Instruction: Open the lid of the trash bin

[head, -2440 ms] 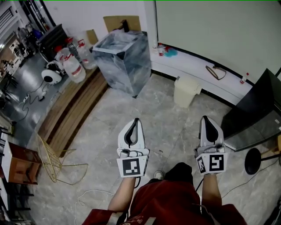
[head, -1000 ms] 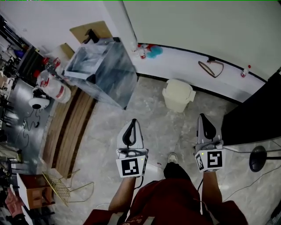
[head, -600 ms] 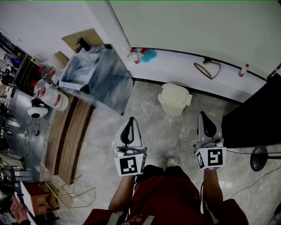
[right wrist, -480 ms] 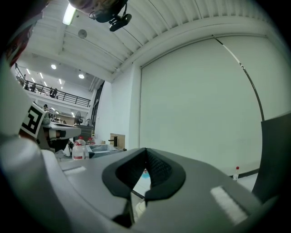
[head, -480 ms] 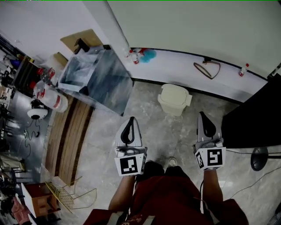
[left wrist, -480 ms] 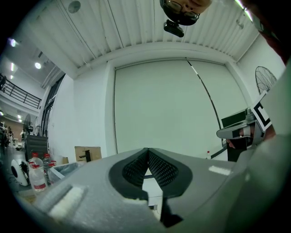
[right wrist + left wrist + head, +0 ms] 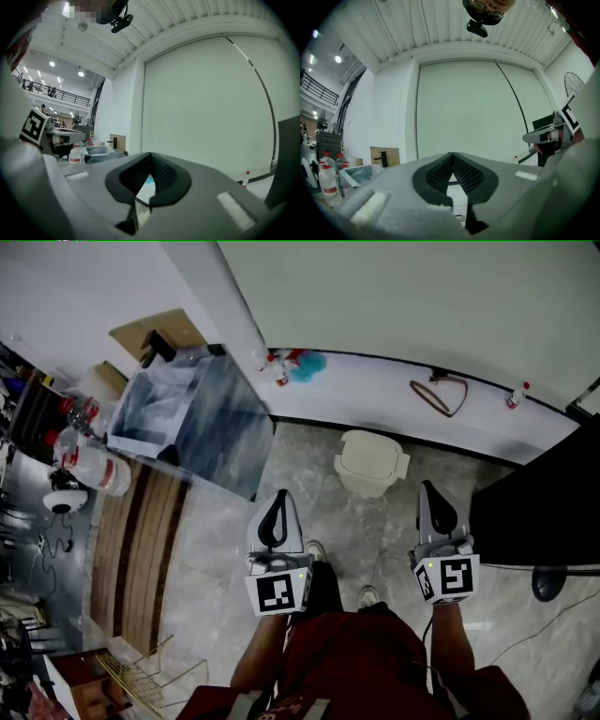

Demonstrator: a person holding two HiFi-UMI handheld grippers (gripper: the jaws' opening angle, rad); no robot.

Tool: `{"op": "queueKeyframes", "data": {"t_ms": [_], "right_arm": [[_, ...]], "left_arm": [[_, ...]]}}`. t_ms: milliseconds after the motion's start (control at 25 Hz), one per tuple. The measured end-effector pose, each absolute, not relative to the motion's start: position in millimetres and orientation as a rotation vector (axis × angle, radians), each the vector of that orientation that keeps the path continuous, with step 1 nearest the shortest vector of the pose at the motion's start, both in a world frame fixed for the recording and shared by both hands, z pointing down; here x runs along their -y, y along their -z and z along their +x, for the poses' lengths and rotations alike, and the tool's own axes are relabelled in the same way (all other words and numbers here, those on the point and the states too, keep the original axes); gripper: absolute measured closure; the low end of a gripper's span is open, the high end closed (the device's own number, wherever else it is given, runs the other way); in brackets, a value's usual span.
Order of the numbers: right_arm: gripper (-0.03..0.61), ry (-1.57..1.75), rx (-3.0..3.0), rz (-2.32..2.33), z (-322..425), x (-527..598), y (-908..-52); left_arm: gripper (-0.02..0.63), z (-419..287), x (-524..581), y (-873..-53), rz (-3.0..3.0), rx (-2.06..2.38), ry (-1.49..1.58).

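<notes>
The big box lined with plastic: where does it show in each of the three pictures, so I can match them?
Head view: the plastic-lined box stands upper left, left of the cream trash bin.
Left gripper view: low near the left edge.
Right gripper view: left of centre, just above the gripper's grey body.
Shared landmark: the cardboard sheet against the wall behind the box.

Left gripper [image 7: 452,156] closed (jaws touching), pale wall [image 7: 464,112] ahead, bottles [image 7: 328,180] far left
</notes>
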State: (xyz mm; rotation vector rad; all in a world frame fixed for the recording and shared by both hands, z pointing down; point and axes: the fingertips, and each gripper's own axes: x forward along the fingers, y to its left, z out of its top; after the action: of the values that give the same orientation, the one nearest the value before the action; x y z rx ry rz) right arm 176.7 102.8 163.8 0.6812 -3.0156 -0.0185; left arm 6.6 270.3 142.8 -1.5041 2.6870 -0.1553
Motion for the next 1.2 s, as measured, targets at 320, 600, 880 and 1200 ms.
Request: {"op": "queueKeyframes", "data": {"t_ms": [320, 600, 880, 1200], "right_arm": [[0.577, 0.065, 2.975, 0.738, 90, -99, -157], [0.577, 0.125, 2.933, 0.78, 23, -107, -155], [0.577, 0.163, 2.876, 0.852, -10, -113, -159], [0.577, 0.121, 2.808, 0.98, 5, -91, -181]], "left_arm": [[0.609, -86, -256, -143, -1.589, -2.65, 0.111], [0.609, -155, -260, -149, -1.659, -2.631, 0.08], [0.609, -198, -254, -164, -1.752, -2.593, 0.083], [0.609, -197, -214, -188, -1.881, -2.546, 0.096]]}}
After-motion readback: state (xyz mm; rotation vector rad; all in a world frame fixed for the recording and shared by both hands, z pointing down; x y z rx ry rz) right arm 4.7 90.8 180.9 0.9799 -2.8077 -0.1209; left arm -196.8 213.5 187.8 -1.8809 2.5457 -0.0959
